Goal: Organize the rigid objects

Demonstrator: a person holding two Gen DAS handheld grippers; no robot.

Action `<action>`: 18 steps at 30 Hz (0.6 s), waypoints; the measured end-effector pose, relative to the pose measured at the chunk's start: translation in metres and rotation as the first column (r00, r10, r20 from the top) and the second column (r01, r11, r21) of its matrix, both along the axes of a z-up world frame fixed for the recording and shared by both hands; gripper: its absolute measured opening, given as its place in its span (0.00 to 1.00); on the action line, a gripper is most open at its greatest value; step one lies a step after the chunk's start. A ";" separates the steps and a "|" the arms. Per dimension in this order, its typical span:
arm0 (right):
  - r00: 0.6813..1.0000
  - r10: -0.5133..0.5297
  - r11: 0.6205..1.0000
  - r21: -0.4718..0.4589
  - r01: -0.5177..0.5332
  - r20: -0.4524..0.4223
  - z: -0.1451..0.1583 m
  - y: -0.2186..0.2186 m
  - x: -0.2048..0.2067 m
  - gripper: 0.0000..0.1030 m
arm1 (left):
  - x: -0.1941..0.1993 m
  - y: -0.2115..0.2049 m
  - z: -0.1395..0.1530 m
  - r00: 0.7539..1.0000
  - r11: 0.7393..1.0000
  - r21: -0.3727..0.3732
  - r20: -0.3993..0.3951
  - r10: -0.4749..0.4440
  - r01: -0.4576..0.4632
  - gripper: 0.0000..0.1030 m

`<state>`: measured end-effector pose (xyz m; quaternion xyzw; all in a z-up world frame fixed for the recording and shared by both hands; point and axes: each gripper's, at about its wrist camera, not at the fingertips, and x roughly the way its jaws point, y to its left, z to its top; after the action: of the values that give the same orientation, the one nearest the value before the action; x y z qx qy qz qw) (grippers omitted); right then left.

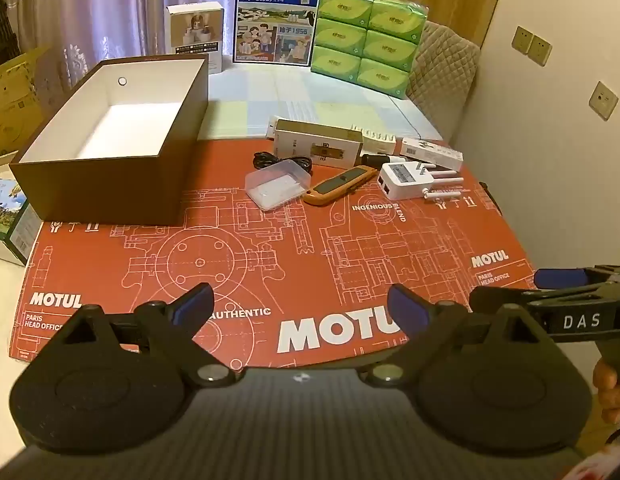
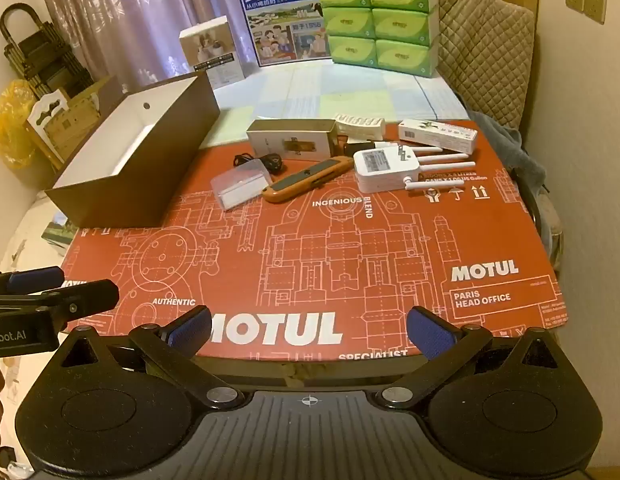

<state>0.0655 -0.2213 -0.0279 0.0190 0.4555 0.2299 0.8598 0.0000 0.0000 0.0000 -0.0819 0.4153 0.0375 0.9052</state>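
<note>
Both grippers hover over the near edge of the red mat (image 1: 270, 248), the left gripper (image 1: 300, 304) and right gripper (image 2: 308, 326) each spread wide and holding nothing. Beyond the brown box (image 1: 110, 148), small items cluster: a clear case (image 1: 278, 184), an orange knife (image 1: 338, 190), a white router (image 2: 384, 168). A black cable (image 1: 282, 159) lies partly hidden behind the case.
</note>
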 end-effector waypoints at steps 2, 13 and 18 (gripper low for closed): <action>1.000 0.000 1.000 -0.002 0.000 -0.003 0.000 0.001 0.000 0.98 | 0.000 0.000 0.000 1.000 1.000 -0.004 -0.003 0.000 0.000 0.89; 1.000 0.000 1.000 -0.004 0.000 -0.002 0.001 0.004 0.000 0.98 | 0.000 0.000 -0.001 1.000 1.000 0.003 -0.010 -0.001 0.001 0.89; 1.000 0.001 1.000 -0.004 -0.001 -0.002 0.000 0.005 -0.002 0.98 | 0.001 0.003 -0.006 1.000 1.000 0.000 -0.012 -0.004 0.004 0.89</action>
<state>0.0639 -0.2160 -0.0275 0.0174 0.4569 0.2294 0.8593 0.0014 0.0035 -0.0063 -0.0807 0.4207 0.0363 0.9029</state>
